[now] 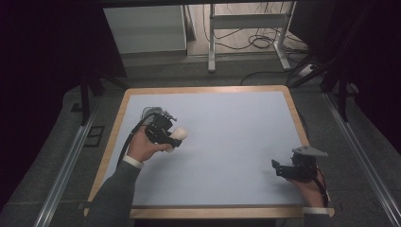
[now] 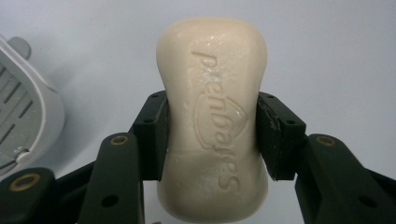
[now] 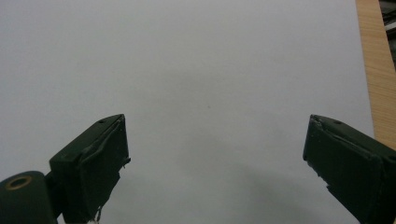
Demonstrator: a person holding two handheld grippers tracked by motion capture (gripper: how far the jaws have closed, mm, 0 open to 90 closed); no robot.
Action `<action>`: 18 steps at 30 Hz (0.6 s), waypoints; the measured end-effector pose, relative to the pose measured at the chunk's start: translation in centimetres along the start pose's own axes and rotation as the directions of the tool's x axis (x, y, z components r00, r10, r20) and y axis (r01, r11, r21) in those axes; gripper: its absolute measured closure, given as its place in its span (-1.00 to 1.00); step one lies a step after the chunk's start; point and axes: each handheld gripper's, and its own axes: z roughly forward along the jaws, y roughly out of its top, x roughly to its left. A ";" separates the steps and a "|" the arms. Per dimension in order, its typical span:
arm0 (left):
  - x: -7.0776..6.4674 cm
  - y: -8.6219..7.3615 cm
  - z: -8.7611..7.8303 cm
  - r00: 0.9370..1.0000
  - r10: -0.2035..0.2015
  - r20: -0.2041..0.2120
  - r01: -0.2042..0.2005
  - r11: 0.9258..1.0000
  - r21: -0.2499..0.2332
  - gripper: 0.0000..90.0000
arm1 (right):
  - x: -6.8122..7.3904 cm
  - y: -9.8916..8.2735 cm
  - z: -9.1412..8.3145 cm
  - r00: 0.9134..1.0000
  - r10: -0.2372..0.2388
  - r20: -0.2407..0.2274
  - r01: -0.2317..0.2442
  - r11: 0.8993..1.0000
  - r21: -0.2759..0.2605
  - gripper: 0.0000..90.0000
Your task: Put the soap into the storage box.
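The left tool (image 2: 212, 135) is clamped on a cream bar of soap (image 2: 214, 116), its two black pads pressing the bar's narrowed waist from either side, with embossed lettering on the face that looks up at the camera. In the high view the left tool (image 1: 171, 137) carries the soap (image 1: 178, 134) over the left part of the desk (image 1: 236, 142); whether the bar hangs just above the pale blue surface or touches it I cannot tell.

Just to the left of the soap in the left gripper view lies the corner of a white slotted soap dish (image 2: 28, 116), near the bar but apart from it. The step in hand looks like the carry: the soap is gripped and is being brought toward that dish. The next move would call for swinging the bar sideways over the dish's ribbed floor, lowering it flat, and only then letting the pads go; the bar looks smooth and somewhat damp, so it could slip or twist in the grip if tilted.

The right tool (image 1: 289, 171) rests far from the soap, near the desk's right front corner, with its jaws standing wide apart and nothing between them; in its own view the right tool (image 3: 215, 163) looks across bare desk (image 3: 187, 70) toward a wooden edge strip (image 3: 376, 70). Nothing lies between soap and dish.
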 end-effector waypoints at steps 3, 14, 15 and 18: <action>0.4 0.1 0.0 1.000 -0.006 -0.008 0.006 1.000 -0.001 0.11 | -0.1 0.0 0.0 1.000 0.003 0.002 -0.003 1.000 0.000 -0.86; 1.3 0.2 -0.3 0.999 -0.021 -0.026 0.021 1.000 -0.003 0.11 | 0.0 0.0 0.0 1.000 0.001 0.002 -0.001 1.000 0.004 -0.86; 1.4 0.2 -0.3 0.999 -0.022 -0.028 0.022 1.000 -0.001 0.11 | 0.0 0.0 0.0 1.000 0.002 0.002 -0.002 1.000 0.005 -0.86; 1.7 0.2 -0.3 0.999 -0.027 -0.030 0.027 1.000 -0.001 0.11 | 0.0 -0.1 0.1 1.000 0.002 0.004 -0.002 1.000 0.007 -0.86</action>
